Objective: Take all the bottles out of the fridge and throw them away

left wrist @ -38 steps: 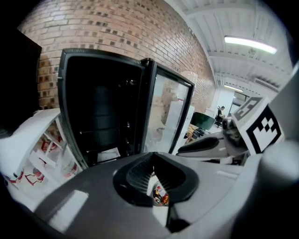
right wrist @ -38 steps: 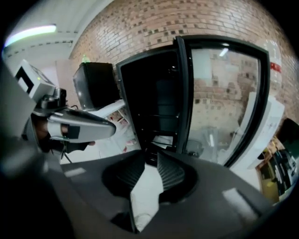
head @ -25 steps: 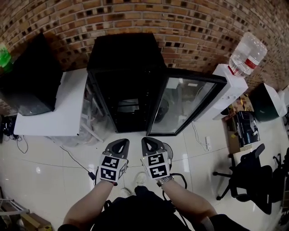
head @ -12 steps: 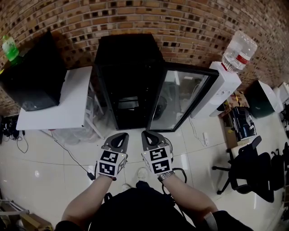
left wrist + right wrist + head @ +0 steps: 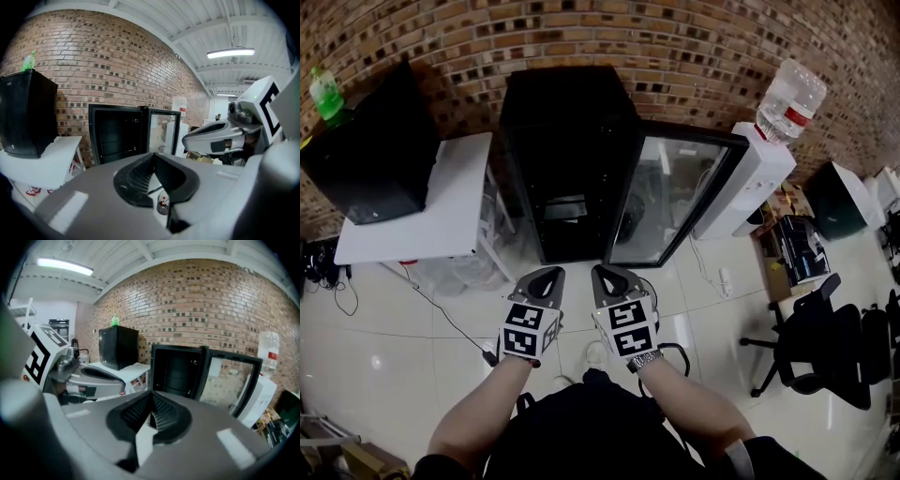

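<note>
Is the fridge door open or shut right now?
Open. The door is swung out to the right of the fridge, and the fridge's dark inside shows in all three views.

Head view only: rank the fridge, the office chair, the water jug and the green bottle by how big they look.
1. fridge, largest, with its door open
2. office chair
3. water jug
4. green bottle, smallest, though it sits far off at the picture's edge, so its true size is unsure
</note>
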